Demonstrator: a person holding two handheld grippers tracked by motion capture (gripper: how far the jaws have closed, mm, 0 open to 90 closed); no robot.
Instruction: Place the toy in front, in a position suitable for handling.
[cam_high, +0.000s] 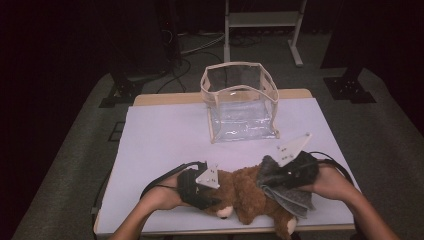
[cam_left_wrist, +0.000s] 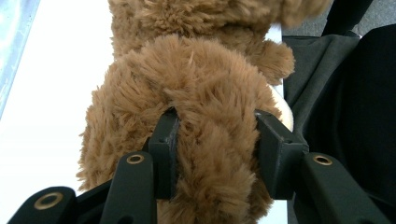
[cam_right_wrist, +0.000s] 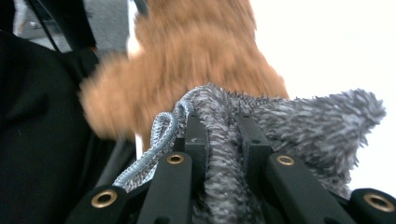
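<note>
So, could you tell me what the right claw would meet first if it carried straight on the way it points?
The right claw, shut on the grey cloth, points at the brown plush bear; it would likely meet the bear first, though depth is unclear.

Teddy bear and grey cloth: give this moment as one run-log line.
left hand-held gripper: shut on teddy bear | right hand-held gripper: shut on grey fuzzy cloth | clear bag: upright, behind, untouched

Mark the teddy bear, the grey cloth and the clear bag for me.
teddy bear (cam_high: 245, 192): high view, brown belly fur.
grey cloth (cam_right_wrist: 322, 126): right gripper view, fuzzy flap beside the jaws.
clear bag (cam_high: 240, 112): high view, front wall.
</note>
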